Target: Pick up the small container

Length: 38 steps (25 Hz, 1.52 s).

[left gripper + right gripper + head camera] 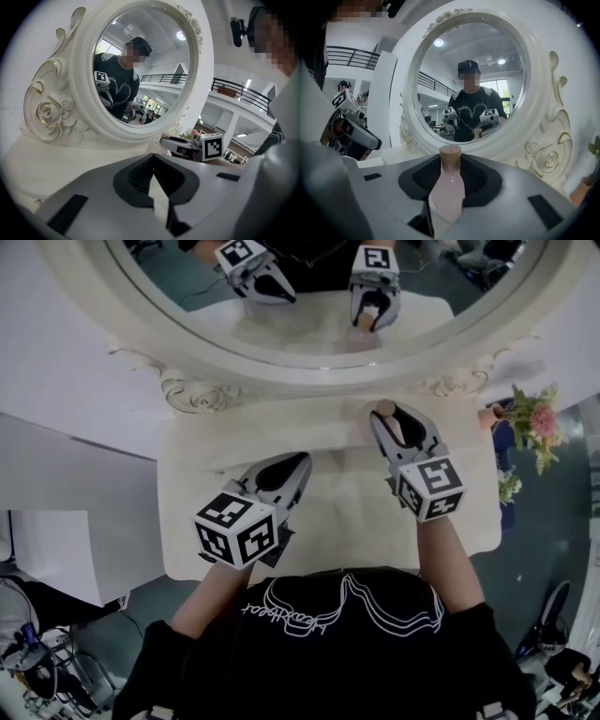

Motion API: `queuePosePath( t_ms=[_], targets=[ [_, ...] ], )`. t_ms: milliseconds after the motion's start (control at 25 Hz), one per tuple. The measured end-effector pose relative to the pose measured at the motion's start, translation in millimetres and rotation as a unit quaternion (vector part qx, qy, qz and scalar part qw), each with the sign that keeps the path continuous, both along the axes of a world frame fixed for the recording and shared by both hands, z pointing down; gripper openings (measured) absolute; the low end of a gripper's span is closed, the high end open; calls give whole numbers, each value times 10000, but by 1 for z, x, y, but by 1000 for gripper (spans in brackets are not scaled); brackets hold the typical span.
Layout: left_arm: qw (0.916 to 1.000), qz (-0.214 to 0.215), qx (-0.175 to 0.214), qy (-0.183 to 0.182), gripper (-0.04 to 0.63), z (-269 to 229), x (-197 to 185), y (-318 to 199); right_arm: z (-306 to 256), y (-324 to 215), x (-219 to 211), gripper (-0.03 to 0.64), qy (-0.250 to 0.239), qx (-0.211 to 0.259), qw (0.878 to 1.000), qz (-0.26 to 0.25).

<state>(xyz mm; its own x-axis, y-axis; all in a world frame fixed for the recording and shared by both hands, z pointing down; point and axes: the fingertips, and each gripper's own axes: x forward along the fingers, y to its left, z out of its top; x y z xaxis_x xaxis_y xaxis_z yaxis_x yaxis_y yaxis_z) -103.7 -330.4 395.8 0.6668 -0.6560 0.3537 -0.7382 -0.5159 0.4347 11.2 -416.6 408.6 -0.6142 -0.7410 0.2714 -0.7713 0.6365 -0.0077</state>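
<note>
The small container is a pale pink bottle (446,192) with a light wooden cap. It stands upright between the jaws of my right gripper (449,176), which is shut on it. In the head view its cap (383,409) pokes out past the right gripper (394,416), held above the white vanity top (328,512) close to the mirror. My left gripper (298,463) hovers lower left over the same top. Its jaws (152,161) are shut with nothing between them. The right gripper's marker cube (212,146) shows in the left gripper view.
A large round mirror in an ornate white frame (202,390) stands at the back of the vanity and reflects both grippers. A small pot of pink flowers (534,423) sits off the right end. White panels lie to the left (56,549).
</note>
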Motion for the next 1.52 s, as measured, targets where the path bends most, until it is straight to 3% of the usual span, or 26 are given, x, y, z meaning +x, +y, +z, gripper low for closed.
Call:
queuePosePath(
  t_ms=[440,880,1000,1520],
  targets=[
    [9996,131,252,44,3,-20,3,32,-29,56,-2,135,2,-20,9999,-131],
    [9984,215,517,9,3,-40,-3,68,-57,119,-7,135,-433,-31,9989,-201],
    [9982,237,544,28,2,-41,-4,77,-59,135,-6,135,-655,-151,9976,-193],
    [9974,466,553,-21,3,-39,-1,105,-50,188,-2,135,-645,-252,9976,-60]
  ],
)
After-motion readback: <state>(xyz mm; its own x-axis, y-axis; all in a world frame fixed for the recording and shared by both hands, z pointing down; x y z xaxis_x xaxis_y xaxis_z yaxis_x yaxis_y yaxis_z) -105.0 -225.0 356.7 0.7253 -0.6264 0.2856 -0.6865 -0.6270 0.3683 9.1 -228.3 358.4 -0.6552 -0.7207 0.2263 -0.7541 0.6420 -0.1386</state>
